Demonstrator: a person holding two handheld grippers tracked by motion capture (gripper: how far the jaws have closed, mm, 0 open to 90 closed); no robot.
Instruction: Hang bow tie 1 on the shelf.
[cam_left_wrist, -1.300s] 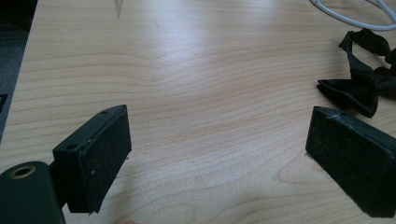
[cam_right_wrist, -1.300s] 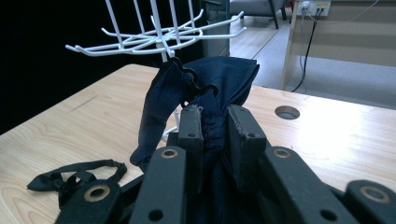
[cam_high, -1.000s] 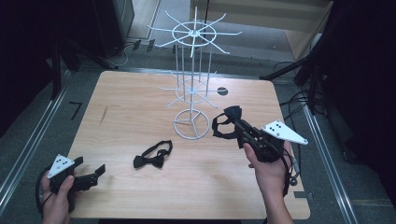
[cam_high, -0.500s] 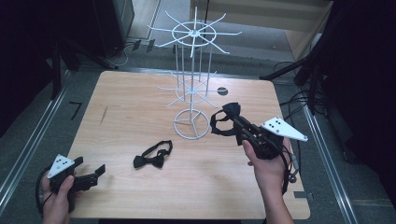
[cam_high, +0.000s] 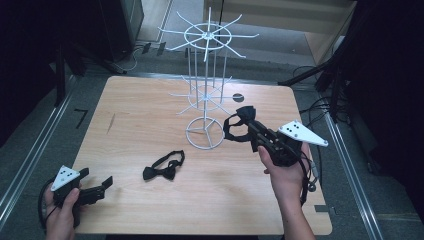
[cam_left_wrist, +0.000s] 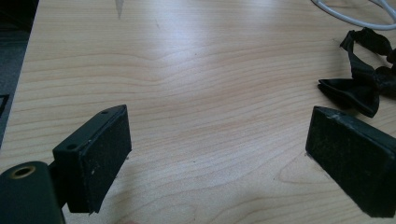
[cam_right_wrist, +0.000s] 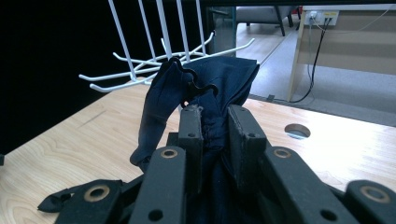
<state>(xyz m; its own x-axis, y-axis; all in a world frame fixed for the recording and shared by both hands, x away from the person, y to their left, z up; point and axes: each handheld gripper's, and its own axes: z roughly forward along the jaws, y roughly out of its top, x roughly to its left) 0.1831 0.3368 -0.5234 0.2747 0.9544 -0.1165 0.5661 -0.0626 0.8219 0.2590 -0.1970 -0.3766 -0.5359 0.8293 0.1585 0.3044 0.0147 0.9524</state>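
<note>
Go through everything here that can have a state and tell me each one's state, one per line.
Right gripper: shut on the dark blue bow tie, raised beside the rack.
Left gripper: open, holding nothing, low over the table.
Black bow tie: lying loose on the table, untouched.
White wire rack: upright, its arms bare.

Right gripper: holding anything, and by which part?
Yes. The right gripper is shut on a dark bow tie, pinching the bunched fabric near its middle; the strap loop hangs free. The left gripper is open and holds nothing.
</note>
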